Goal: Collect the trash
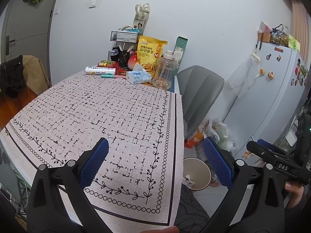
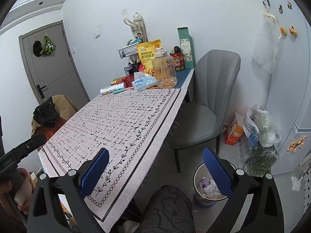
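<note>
Both grippers, left gripper (image 1: pixel 155 163) and right gripper (image 2: pixel 155 171), gape wide, empty, above desk (image 1: pixel 87 104); nothing loose on cloth, so scan near bin (image 2: pixel 200 171) below desk's right edge.

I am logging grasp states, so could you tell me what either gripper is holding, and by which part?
Nothing is held. The left gripper and the right gripper are both open and empty.

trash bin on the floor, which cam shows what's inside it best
The right wrist view: it looks down into the trash bin, showing crumpled wrappers inside, though the right gripper's finger hides part of the rim. The left wrist view shows the trash bin with only a scrap of paper visible inside.
</note>
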Demonstrator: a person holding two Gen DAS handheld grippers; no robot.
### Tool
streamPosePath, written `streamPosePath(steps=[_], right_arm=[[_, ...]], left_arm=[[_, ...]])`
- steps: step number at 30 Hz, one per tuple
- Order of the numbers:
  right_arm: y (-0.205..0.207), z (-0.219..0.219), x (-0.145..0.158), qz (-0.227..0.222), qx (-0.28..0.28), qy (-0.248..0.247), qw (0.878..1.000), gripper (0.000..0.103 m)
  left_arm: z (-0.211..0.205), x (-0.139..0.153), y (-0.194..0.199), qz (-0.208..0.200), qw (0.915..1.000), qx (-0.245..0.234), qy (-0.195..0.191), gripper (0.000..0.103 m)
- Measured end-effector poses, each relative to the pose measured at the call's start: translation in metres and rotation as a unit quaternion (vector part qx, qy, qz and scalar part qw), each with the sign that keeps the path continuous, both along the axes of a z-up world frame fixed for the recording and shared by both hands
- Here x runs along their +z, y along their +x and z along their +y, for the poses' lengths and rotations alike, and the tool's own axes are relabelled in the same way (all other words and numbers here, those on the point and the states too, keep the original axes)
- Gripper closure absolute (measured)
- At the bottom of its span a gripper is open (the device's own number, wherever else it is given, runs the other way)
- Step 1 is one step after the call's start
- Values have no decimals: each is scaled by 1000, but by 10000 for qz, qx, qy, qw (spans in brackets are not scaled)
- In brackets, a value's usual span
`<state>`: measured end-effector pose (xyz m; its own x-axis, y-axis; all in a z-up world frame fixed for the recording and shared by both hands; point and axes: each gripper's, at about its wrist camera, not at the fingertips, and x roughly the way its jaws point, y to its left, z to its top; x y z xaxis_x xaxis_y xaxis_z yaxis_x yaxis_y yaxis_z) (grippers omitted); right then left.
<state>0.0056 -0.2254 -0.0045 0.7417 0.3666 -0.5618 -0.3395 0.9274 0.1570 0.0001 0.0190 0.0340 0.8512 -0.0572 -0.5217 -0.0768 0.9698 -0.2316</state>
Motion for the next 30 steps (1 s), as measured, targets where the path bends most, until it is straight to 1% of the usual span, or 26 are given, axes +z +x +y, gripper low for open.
streamPosePath(steps=[3, 18, 30], right_arm=[[1, -3, 0, 68, 5, 106, 9999, 8], [5, 1, -3, 118, 35, 79, 9999, 8], [7, 5, -8, 163, -2, 58, 9999, 8]], left_arm=[[0, -1, 0, 15, 10000, -6, -28, 6], [9, -9, 2, 63, 9999, 1, -126, 6], [10, -10, 3, 69, 9999, 7, -149, 6]])
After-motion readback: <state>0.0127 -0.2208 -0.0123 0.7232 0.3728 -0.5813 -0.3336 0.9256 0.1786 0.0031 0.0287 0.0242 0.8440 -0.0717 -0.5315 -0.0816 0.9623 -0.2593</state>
